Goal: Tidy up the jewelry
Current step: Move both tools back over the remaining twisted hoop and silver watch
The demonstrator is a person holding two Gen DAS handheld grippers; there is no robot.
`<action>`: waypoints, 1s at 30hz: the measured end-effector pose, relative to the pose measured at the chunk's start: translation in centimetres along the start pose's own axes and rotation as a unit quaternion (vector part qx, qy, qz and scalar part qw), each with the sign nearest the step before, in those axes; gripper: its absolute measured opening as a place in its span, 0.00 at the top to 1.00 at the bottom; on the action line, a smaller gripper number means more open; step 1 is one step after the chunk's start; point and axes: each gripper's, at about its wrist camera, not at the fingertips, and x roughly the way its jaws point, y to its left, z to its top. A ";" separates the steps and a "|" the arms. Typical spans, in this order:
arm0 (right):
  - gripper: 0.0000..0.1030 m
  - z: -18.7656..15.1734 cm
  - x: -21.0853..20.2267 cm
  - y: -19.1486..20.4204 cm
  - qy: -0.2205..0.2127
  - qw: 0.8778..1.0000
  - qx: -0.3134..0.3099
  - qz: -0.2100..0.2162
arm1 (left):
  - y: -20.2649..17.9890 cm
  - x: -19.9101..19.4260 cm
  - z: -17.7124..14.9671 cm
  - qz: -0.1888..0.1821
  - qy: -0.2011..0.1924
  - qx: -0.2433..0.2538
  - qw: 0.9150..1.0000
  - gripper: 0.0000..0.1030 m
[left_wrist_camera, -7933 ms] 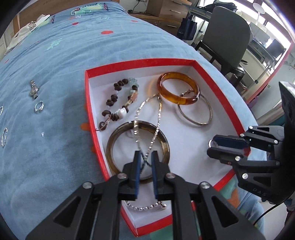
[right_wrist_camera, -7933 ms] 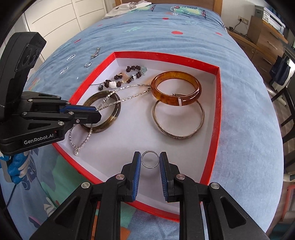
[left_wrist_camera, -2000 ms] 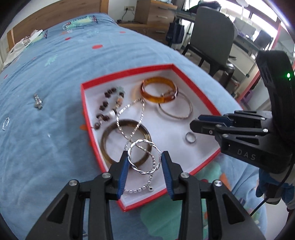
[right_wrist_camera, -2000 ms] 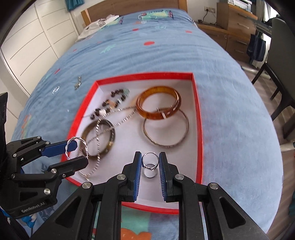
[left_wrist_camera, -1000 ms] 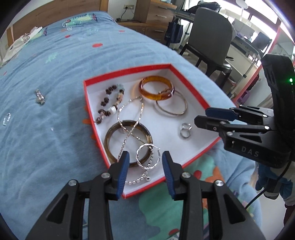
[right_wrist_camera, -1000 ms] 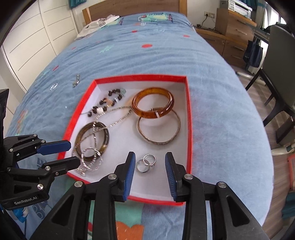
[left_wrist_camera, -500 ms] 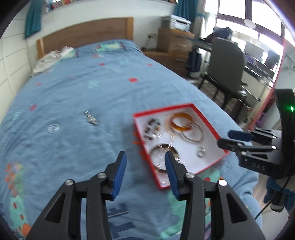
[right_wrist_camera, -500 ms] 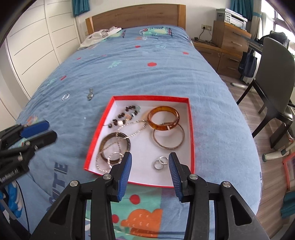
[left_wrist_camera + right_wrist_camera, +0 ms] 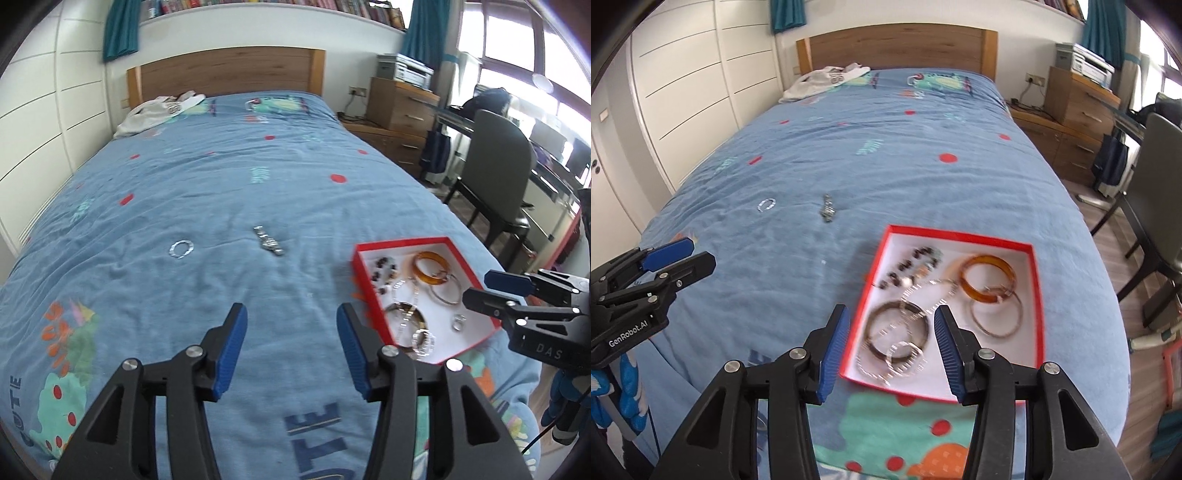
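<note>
Right wrist view: a red box (image 9: 1038, 291) on the blue bedspread (image 9: 886, 166) at 12 o'clock holds bangles, beads and chains. "GenRobot.AI" marks the left gripper (image 9: 681, 255). Both it and the right gripper (image 9: 888, 345) have just been opening, empty.

"DAS" on right gripper (image 9: 491, 291); "GenRobot.AI" on left gripper (image 9: 685, 254)

Both tools are black plastic with ribbed blue pads and silver screws. The left gripper (image 9: 290, 345) body reads "GenRobot.AI"; the right gripper (image 9: 889, 345) reads "DAS". Blue gloves (image 9: 626, 398) and a thin black cable show beneath.
</note>
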 end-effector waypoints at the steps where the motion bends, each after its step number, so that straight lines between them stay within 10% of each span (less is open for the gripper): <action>1: 0.54 0.3 0.3 0.5 0.001 1.000 -0.002 0.003 | 0.8 0.2 0.0 0.004 0.000 -0.006 1.000 0.53; 30: 0.54 9.2 16.8 10.3 0.051 0.993 -0.062 0.091 | 14.0 13.8 3.1 0.066 0.049 -0.069 0.994 0.51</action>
